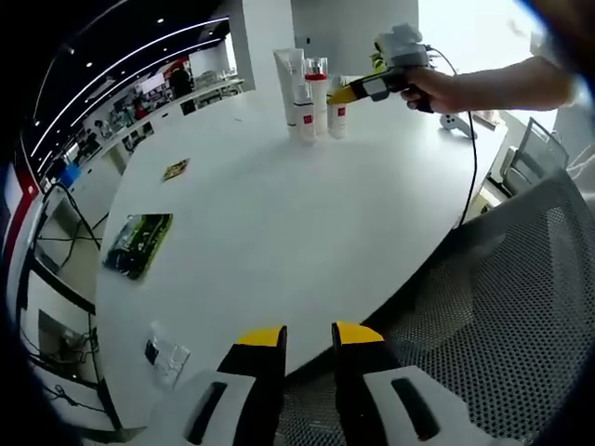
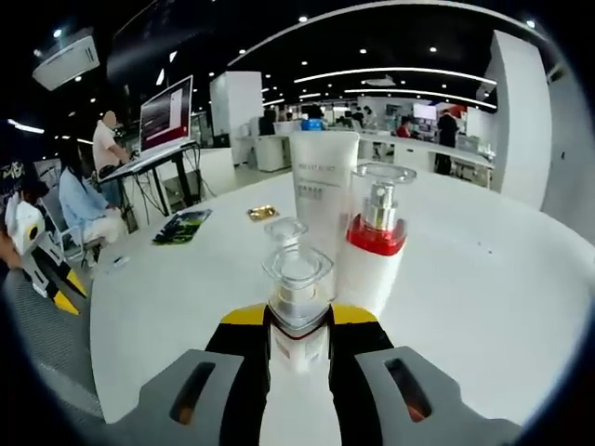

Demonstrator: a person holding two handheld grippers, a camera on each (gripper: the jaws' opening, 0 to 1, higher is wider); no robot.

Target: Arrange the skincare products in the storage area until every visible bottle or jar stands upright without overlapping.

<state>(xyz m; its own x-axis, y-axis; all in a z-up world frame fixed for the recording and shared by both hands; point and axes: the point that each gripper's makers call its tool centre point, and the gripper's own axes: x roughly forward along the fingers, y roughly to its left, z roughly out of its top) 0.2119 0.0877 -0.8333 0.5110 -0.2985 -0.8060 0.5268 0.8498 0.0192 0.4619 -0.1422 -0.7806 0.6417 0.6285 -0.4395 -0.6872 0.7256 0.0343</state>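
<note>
Bottle (image 2: 297,307) clenched in right hand-held gripper (image 2: 299,339), lower centre; set down upright, clear of neighbours. Left hand-held gripper (image 1: 308,346) released.

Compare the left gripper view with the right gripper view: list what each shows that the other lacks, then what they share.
Left gripper view alone: the left gripper with jaws apart over the table edge, a mesh chair, and a hand holding the right gripper at the bottles.

Right gripper view alone: a clear cap between the right gripper's jaws, a laptop, seated people.

Both: the white table, the tube, the pump bottle, the green packet.
</note>
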